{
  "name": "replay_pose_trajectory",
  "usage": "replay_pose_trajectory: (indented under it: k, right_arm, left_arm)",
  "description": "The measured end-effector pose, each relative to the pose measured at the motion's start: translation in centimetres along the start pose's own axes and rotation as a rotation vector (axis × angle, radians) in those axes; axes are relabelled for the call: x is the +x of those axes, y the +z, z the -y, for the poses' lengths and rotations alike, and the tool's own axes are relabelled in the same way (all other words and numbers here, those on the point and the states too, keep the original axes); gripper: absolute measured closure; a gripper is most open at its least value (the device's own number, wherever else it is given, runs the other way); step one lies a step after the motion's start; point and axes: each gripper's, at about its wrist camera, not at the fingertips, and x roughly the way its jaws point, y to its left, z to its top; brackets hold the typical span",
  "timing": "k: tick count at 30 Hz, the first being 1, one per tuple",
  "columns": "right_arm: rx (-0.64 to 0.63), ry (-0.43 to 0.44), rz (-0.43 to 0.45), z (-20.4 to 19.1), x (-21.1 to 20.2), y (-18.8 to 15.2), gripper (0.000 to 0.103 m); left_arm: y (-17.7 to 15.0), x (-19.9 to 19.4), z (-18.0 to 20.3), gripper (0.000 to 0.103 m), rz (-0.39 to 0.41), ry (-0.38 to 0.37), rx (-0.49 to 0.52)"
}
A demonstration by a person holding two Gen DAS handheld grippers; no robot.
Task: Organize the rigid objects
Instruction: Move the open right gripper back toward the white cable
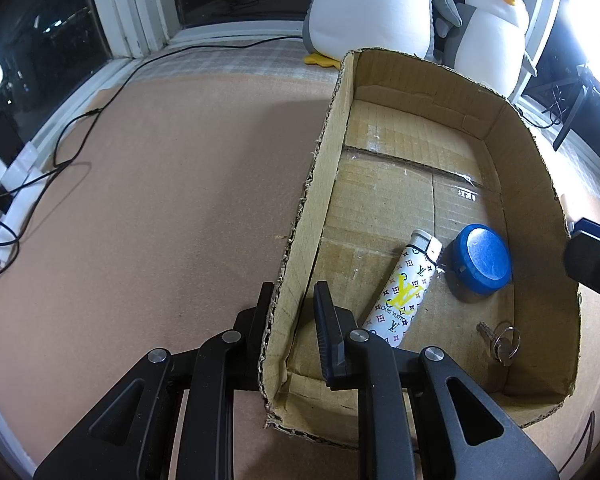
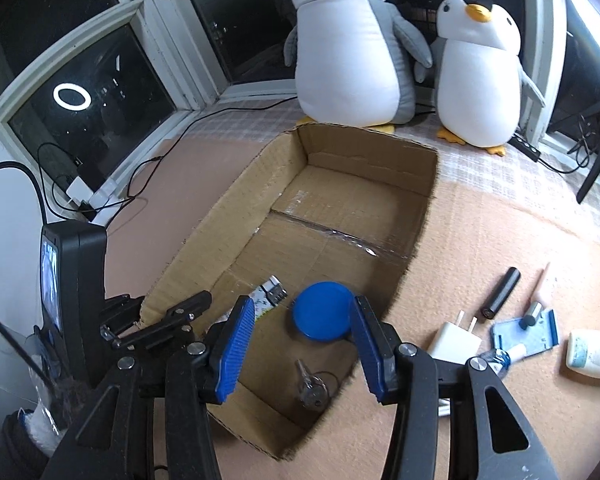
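Left gripper: your fingers straddle the box wall, seemingly pinching it.
Right gripper: spread, empty, above the box.
Done: lighter, blue lid, keys inside.
Left: charger, black tube, bottle on the mat.

Two plush penguins, dark windows

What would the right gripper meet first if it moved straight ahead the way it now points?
Probably the blue lid on the floor of the cardboard box: it lies between the open right gripper fingers, ahead of the keys. Depth is unclear.
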Motion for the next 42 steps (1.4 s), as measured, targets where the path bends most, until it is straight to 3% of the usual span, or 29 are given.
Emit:
replay_pose_trajectory:
  k: [11,22,31,42]
  right_arm:
    - [0.085,-0.028,0.02,6.1,-3.7,-3.3,0.057]
    - [0.127,-0.034,-0.034,12.6,-4.3,-6.5,0.057]
    - [0.025,-0.019,-0.099,12.8,-1.7,-6.5,0.056]
    - [-0.009,0.025,-0.145,12.5,-0.2,-6.6,0.056]
  left_arm:
    - [0.0,0.0,0.0,0.086,0.0,0.001,0.0]
    - [0.0,0.0,0.0,0.085,-0.001,0.004,0.001]
    - [0.0,-0.1,-0.2,0.085,0.0,0.004,0.0]
    - [-0.1,-0.2,-0.2,0.085,0.001,0.006,-0.003]
